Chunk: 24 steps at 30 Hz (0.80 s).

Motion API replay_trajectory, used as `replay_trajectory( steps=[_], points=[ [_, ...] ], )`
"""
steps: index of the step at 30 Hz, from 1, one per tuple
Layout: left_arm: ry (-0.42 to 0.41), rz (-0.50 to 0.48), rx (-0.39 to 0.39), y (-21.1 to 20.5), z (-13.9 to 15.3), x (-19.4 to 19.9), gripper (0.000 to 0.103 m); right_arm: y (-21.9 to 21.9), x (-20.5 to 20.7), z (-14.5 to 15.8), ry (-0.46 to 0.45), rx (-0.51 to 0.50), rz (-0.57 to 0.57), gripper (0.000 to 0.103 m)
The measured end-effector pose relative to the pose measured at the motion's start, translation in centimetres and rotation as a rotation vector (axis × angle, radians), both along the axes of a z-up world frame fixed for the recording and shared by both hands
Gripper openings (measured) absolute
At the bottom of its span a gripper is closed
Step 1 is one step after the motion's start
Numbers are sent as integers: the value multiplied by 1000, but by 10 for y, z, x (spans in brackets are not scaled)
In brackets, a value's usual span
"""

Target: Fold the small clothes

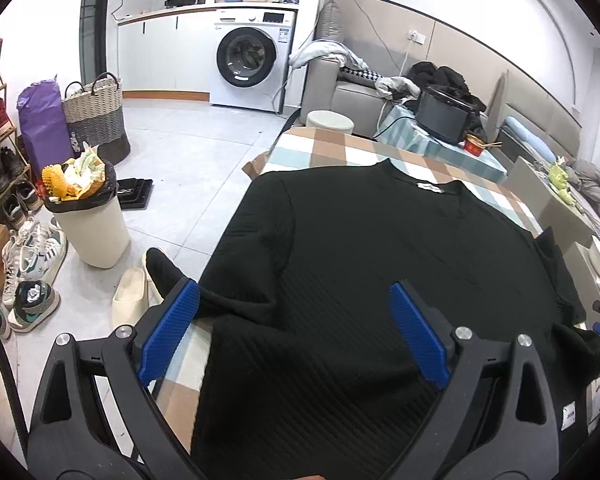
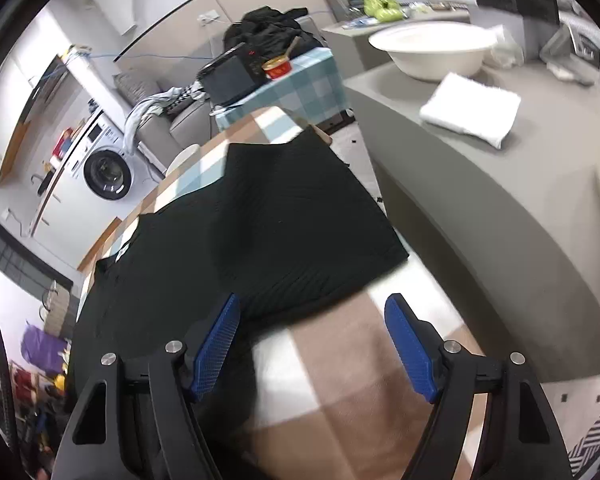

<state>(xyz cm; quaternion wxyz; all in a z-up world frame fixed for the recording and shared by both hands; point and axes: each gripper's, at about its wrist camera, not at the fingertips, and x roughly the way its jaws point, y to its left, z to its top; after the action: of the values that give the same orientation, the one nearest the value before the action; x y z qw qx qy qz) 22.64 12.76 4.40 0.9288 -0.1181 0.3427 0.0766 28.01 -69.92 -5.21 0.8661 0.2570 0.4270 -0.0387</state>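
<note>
A black ribbed sweater (image 1: 380, 240) lies flat on a checked table (image 1: 332, 152), collar and white label at the far end. Its left sleeve runs down the table's left side and bends inward near my left fingertip (image 1: 180, 312). My left gripper (image 1: 294, 286) hovers over the sweater's lower body, jaws wide open with nothing pinched. In the right wrist view the sweater (image 2: 280, 220) spreads ahead with a corner near the table's right edge. My right gripper (image 2: 313, 299) is open just above the sweater's near edge and the bare checked table (image 2: 340, 360).
Left of the table stand a full waste bin (image 1: 92, 232), slippers (image 1: 132, 296), shoes and a woven basket (image 1: 96, 112). A washing machine (image 1: 248, 60) is at the back. To the right, a grey surface (image 2: 500, 200) holds a folded white towel (image 2: 470, 108) and a white basin (image 2: 432, 52).
</note>
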Motion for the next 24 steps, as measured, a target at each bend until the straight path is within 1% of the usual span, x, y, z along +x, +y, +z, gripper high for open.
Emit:
replay_trajectory(
  steps=[2, 5, 7, 9, 10, 11, 12, 13, 14, 15, 16, 17, 18, 19, 21, 24],
  points=[
    [10, 4, 8, 2, -3, 5, 95, -6, 9, -8, 15, -8, -10, 77],
    [19, 14, 14, 1, -9, 5, 95, -11, 20, -17, 33, 13, -18, 76],
    [26, 20, 19, 1, -12, 7, 95, -10, 26, -18, 29, -13, -21, 75],
    [33, 22, 28, -2, -14, 7, 95, -8, 35, -20, 36, -59, -22, 75],
    [35, 22, 33, -4, -15, 9, 95, -5, 40, -20, 39, -92, -21, 71],
    [35, 23, 39, -4, -16, 10, 95, -3, 43, -21, 45, -139, -23, 61],
    [34, 25, 44, -4, -16, 12, 95, 0, 48, -22, 56, -196, -27, 55],
    [34, 25, 46, -5, -17, 13, 95, 4, 52, -22, 68, -247, -33, 41],
    [35, 23, 44, -7, -17, 14, 95, 5, 56, -22, 86, -303, -41, 23],
    [34, 23, 42, -8, -17, 14, 95, 3, 58, -22, 87, -305, -45, 16],
    [32, 22, 40, -8, -17, 15, 95, 1, 59, -22, 79, -280, -46, 12],
    [29, 21, 40, -10, -17, 14, 95, -2, 58, -20, 70, -267, -50, 10],
    [26, 20, 40, -10, -17, 15, 95, -2, 57, -15, 53, -265, -51, 9],
    [23, 20, 41, -10, -16, 14, 95, 0, 54, -7, 15, -261, -50, 9],
    [16, 20, 42, -9, -15, 12, 95, 5, 45, 15, -90, -249, -28, 9],
    [4, 21, 38, -5, -13, 7, 95, 28, 42, 53, -239, -239, 83, 9]
  ],
)
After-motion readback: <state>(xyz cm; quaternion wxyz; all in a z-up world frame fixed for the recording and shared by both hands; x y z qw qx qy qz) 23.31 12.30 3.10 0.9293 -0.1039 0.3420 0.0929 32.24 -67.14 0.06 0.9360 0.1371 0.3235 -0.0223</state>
